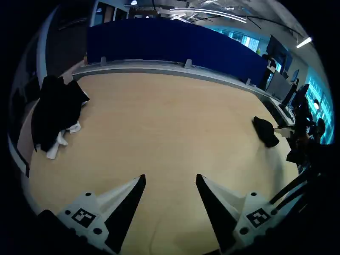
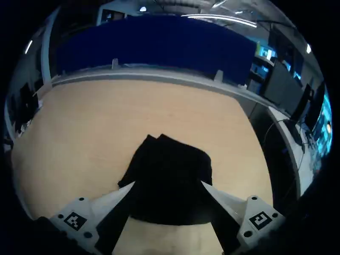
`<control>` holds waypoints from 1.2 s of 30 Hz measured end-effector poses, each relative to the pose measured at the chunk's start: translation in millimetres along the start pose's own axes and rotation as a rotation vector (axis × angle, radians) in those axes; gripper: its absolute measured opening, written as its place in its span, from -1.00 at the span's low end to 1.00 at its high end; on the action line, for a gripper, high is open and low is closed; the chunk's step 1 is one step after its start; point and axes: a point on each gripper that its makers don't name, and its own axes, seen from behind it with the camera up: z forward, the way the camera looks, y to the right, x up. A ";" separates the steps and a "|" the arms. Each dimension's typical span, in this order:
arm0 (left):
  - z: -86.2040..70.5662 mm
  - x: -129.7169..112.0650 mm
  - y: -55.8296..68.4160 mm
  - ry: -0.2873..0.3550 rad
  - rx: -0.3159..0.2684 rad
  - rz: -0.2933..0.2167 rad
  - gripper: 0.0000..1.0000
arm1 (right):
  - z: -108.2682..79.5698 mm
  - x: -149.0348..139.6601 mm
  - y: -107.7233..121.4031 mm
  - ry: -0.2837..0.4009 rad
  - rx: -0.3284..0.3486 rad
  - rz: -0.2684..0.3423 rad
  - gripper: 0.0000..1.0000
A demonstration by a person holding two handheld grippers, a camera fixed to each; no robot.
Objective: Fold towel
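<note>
Your left hand-held gripper (image 1: 170, 177) hangs open above the table (image 1: 170, 114), with a black-and-white cloth heap (image 1: 55, 111) at ten o'clock. Your right hand-held gripper (image 2: 168, 184) is spread wide too; the black towel (image 2: 169, 163) lies between its fingers, reaching toward twelve o'clock.

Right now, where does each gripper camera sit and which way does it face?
Left gripper view: rides on the left gripper, facing across the wooden table to the blue partition; its two open fingers show at the bottom, with a pile of black and white cloth at the far left.
Right gripper view: rides on the right gripper, looking low at the black towel lying between its open fingers.
Shared: table, partition, probably the towel.
</note>
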 end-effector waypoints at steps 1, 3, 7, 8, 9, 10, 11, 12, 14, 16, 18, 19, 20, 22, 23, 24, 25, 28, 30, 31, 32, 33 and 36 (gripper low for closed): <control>0.3 1.0 0.0 0.004 -0.004 -0.002 0.74 | -4.9 9.2 -2.3 0.030 -0.001 0.009 1.00; 0.9 2.8 0.0 0.010 -0.010 -0.005 0.74 | -13.8 25.6 -6.7 0.084 -0.001 0.027 1.00; 2.0 6.5 -0.9 0.023 -0.023 -0.008 0.74 | -36.4 59.1 -16.3 0.202 -0.006 0.079 1.00; 2.0 7.4 -0.9 0.025 -0.027 -0.009 0.74 | -41.8 66.4 -18.1 0.228 -0.010 0.094 1.00; 2.1 8.3 -1.0 0.027 -0.031 -0.009 0.74 | -47.2 73.7 -19.9 0.255 -0.014 0.109 1.00; 2.3 9.4 -1.2 0.029 -0.035 -0.010 0.74 | -54.8 82.7 -22.8 0.289 -0.018 0.125 1.00; 2.4 10.4 -1.3 0.031 -0.038 -0.010 0.74 | -61.8 90.8 -25.4 0.320 -0.021 0.139 1.00; 2.6 11.4 -1.5 0.032 -0.042 -0.011 0.74 | -68.7 99.0 -28.0 0.351 -0.024 0.153 1.00; 3.6 14.8 -2.8 0.040 -0.047 -0.010 0.75 | -87.4 117.1 -36.2 0.429 -0.026 0.176 1.00; 4.7 18.6 -4.3 0.050 -0.051 -0.010 0.74 | -105.8 133.7 -45.5 0.504 -0.026 0.191 1.00; 5.6 22.6 -5.8 0.059 -0.054 -0.010 0.74 | -122.7 147.7 -55.2 0.572 -0.026 0.198 1.00; 6.1 24.6 -6.6 0.065 -0.055 -0.009 0.74 | -131.1 153.4 -60.7 0.603 -0.029 0.196 1.00; 6.5 26.3 -7.2 0.071 -0.056 -0.009 0.74 | -138.3 158.2 -65.6 0.630 -0.033 0.193 1.00; 7.4 29.8 -8.5 0.082 -0.058 -0.008 0.74 | -151.5 166.2 -77.7 0.676 -0.039 0.182 1.00; 7.8 31.2 -9.1 0.086 -0.059 -0.008 0.74 | -156.5 168.7 -84.3 0.691 -0.041 0.174 0.99; 8.2 32.7 -9.6 0.091 -0.060 -0.007 0.74 | -161.4 171.3 -91.0 0.707 -0.043 0.166 0.99; 8.3 34.7 -10.2 0.097 -0.061 -0.006 0.74 | -162.8 171.8 -98.8 0.709 -0.038 0.155 1.00; 8.4 42.0 -12.8 0.123 -0.063 -0.003 0.75 | -164.0 171.9 -118.8 0.701 -0.022 0.126 0.99; 8.8 49.0 -15.7 0.150 -0.060 0.000 0.75 | -163.2 171.4 -128.9 0.687 -0.013 0.111 0.99; 8.3 56.1 -18.0 0.177 -0.056 0.002 0.75 | -162.9 171.6 -132.9 0.684 -0.011 0.107 0.99; 7.9 62.9 -20.2 0.203 -0.051 0.004 0.75 | -162.5 171.8 -136.2 0.681 -0.009 0.104 0.99; 7.4 69.7 -22.4 0.229 -0.047 0.006 0.75 | -162.2 171.9 -139.5 0.678 -0.008 0.101 1.00; 2.5 96.0 -29.3 0.330 -0.039 0.010 0.75 | -163.4 172.8 -148.1 0.667 -0.003 0.107 0.99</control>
